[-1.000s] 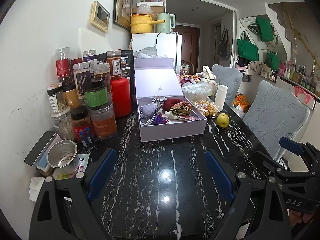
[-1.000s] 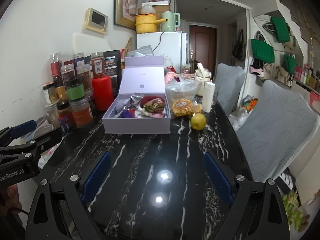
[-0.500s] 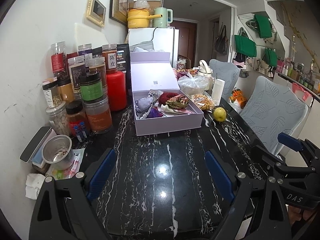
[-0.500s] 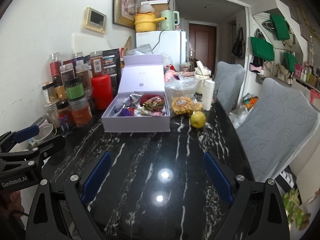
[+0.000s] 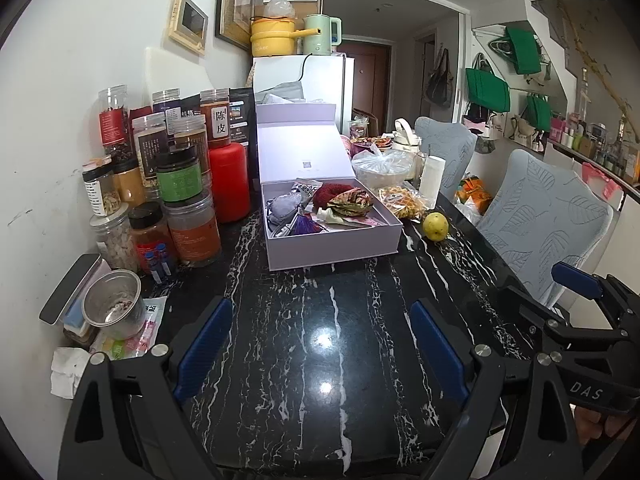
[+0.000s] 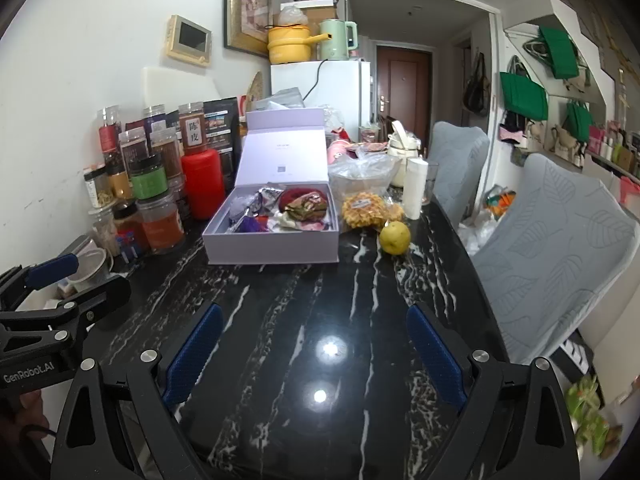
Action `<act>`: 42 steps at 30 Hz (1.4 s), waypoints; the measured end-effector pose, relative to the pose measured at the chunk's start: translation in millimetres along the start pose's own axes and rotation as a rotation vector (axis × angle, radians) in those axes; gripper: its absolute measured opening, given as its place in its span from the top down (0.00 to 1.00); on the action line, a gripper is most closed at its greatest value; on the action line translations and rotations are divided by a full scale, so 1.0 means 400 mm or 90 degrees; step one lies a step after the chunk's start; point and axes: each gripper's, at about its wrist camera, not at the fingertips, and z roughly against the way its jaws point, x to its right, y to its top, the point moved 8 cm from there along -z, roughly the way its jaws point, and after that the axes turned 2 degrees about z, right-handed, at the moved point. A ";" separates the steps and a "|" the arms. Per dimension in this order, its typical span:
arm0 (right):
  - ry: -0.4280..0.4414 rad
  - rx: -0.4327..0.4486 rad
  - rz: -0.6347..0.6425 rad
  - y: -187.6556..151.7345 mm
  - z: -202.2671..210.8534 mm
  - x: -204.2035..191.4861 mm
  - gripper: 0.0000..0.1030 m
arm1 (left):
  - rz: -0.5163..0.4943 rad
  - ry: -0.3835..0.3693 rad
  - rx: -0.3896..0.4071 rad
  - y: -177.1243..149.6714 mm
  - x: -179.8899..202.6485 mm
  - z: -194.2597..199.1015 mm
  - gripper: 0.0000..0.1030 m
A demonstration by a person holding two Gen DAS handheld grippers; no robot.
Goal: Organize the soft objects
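Left gripper (image 5: pixel 320 344): jaws spread wide, nothing between them, low in the frame over bare black marble table (image 5: pixel 320 400). Right gripper (image 6: pixel 312 352): likewise spread and empty, lower centre of its view.

Beyond both, at frame centre, a lilac box (image 5: pixel 332 246) stands with its lid upright. Soft items (image 5: pixel 344 200) lie heaped inside: red, patterned and purple pieces. A yellow fruit (image 6: pixel 395 238) sits just right of the box. Jars (image 5: pixel 176 208) crowd the left wall.
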 end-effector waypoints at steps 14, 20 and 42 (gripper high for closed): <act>0.004 0.005 0.009 0.004 0.010 -0.004 0.08 | -0.002 0.003 0.002 0.006 -0.005 0.008 0.11; 0.002 0.006 0.013 0.009 0.015 -0.006 0.08 | -0.001 0.004 0.003 0.006 -0.005 0.009 0.11; 0.000 0.002 0.022 0.000 0.012 -0.006 0.08 | -0.020 0.040 -0.006 -0.001 -0.012 0.009 0.11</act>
